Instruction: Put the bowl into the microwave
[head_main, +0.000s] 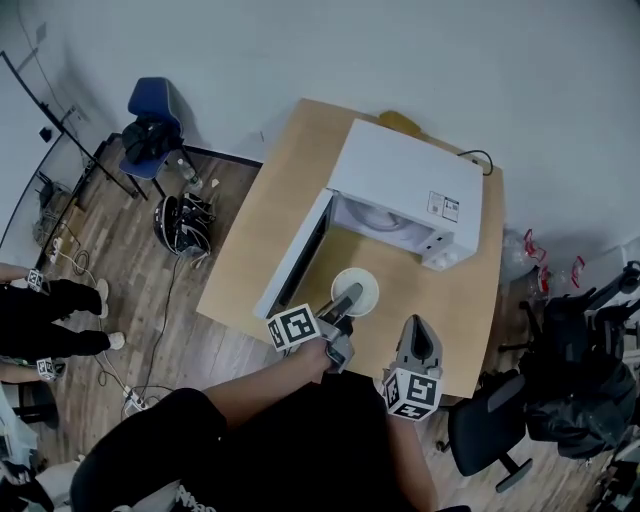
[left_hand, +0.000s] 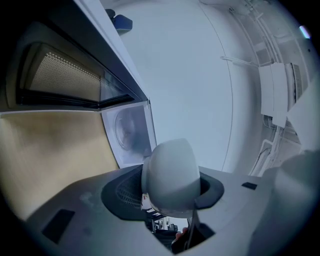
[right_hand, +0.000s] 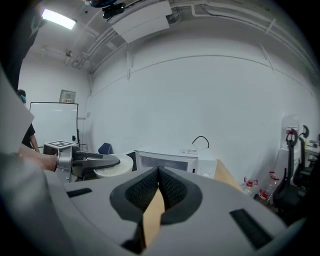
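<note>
You are pinching the bowl (head_main: 368, 288) by its rim with your left gripper (head_main: 348, 297), jaws closed partway on the wall, so the bowl is sitting right at those fingertips, over the table (head_main: 270, 190). The microwave (head_main: 405, 185) is lying straight beyond the bowl, mouth open, its door (head_main: 295, 255) standing out to the left of your fingers. Your right gripper (head_main: 418, 335) is trailing behind and to the right, jaws pressed together on nothing, so the left is the nearer one.
</note>
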